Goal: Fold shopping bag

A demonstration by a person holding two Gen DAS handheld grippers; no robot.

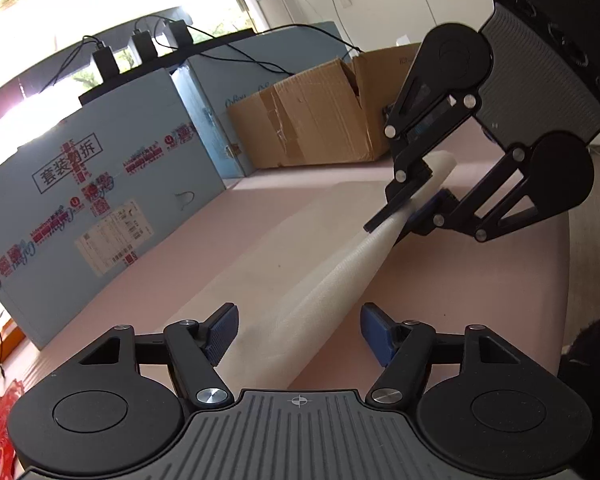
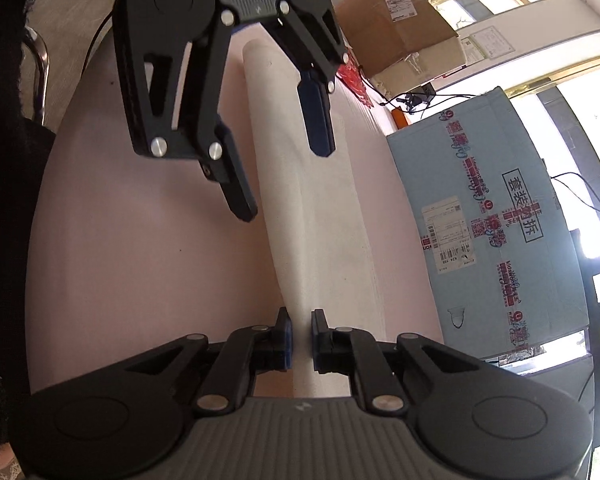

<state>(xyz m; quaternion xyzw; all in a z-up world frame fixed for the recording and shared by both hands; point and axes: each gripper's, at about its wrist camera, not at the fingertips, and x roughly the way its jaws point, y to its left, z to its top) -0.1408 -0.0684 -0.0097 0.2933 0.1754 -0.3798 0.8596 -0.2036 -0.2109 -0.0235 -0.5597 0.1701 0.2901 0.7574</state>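
Pinching the white non-woven shopping bag (image 2: pixel 300 208) with our right gripper (image 2: pixel 299 340), left gripper (image 1: pixel 298 330) gaping around it, we risk the fold springing open.

On my side of the white bag (image 1: pixel 328 280) the pink table (image 1: pixel 480 280) lies bare, giving my tongs free passage. Beyond the bag, a blue box (image 1: pixel 100 208) and a brown cardboard box (image 1: pixel 320 116) wall off the table's far edge.
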